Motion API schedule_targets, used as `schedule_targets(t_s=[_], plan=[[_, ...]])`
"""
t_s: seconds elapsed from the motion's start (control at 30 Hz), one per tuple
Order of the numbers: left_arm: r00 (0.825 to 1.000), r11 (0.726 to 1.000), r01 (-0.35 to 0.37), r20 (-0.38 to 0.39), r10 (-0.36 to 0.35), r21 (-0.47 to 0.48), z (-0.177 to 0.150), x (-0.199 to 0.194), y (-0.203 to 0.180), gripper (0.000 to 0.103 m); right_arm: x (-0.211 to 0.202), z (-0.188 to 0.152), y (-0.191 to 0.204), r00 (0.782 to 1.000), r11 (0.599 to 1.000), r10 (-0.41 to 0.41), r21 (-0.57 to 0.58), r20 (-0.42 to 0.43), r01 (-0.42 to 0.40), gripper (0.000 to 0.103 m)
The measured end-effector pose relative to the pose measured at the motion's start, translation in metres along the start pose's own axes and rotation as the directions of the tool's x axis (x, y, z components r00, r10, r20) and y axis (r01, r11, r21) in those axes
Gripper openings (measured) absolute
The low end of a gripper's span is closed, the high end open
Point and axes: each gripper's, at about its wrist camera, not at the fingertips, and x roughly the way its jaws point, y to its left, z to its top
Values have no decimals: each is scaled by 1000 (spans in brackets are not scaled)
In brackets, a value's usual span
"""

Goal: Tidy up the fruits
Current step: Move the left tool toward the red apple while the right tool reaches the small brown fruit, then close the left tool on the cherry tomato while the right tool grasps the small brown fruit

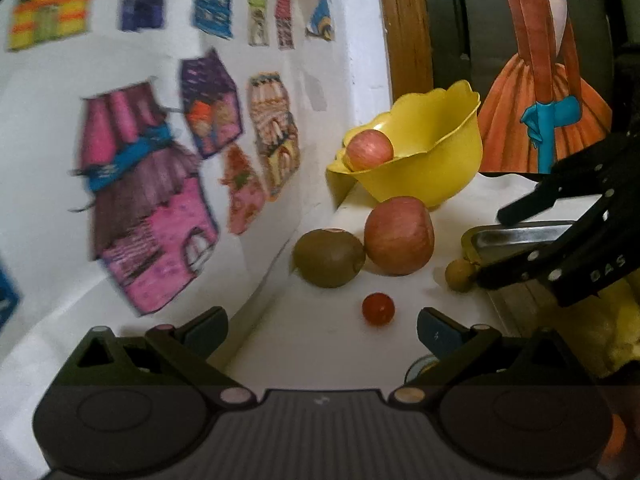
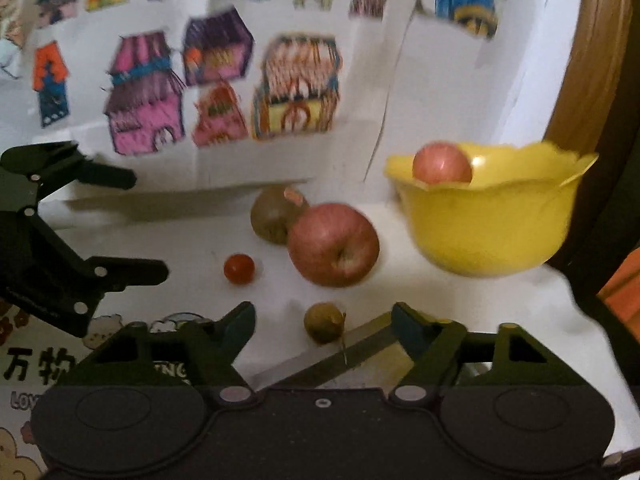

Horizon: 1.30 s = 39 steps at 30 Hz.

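Note:
A yellow scalloped bowl [image 1: 436,160] [image 2: 492,232] stands on the white table with one red apple [image 1: 369,149] [image 2: 442,163] inside. In front of it lie a larger red apple [image 1: 400,236] [image 2: 334,245], a brown kiwi [image 1: 329,258] [image 2: 276,216], a cherry tomato [image 1: 378,309] [image 2: 239,268] and a small tan round fruit [image 1: 460,275] [image 2: 323,322]. My left gripper [image 1: 322,330] [image 2: 132,224] is open, short of the tomato. My right gripper [image 2: 323,326] [image 1: 500,240] is open around the small tan fruit, holding nothing.
A metal knife blade [image 2: 344,356] [image 1: 524,236] lies beside the tan fruit, under my right gripper. Coloured house drawings [image 1: 148,200] cover the white wall at left. A wooden frame [image 1: 404,28] and a dress painting [image 1: 540,92] stand behind the bowl. A printed sheet [image 2: 36,364] lies at lower left.

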Motion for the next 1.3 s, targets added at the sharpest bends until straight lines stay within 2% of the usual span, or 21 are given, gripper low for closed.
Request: schedule_targets(t_s=[0.1, 0.33, 0.57, 0.67, 0.87, 1.1, 1.3], plan=[[1000, 999, 26, -6, -26, 21, 1, 13, -2, 101, 10, -1, -3, 999, 999, 30, -19, -19, -30, 60], [997, 998, 61, -40, -59, 31, 1, 33, -4, 89, 30, -1, -6, 997, 997, 47, -51, -53, -50, 47], [992, 995, 94, -84, -92, 23, 2, 50, -9, 69, 34, 2, -7, 997, 997, 52, -55, -49, -54, 36], [989, 996, 93, -114, -91, 8, 5, 60, -9, 57, 35, 2, -7, 997, 997, 59, -50, -50, -62, 31], [985, 993, 117, -124, -119, -26, 10, 67, -9, 28, 36, 4, -5, 998, 997, 47, -55, -42, -49, 31], [986, 994, 106, -127, -110, -40, 11, 62, -12, 25, 15, 3, -5, 999, 998, 42, -43, 6, -42, 31], [990, 992, 119, -72, -122, -47, 13, 27, -18, 25, -28, -2, 1, 997, 999, 37, -40, 64, -34, 31]])
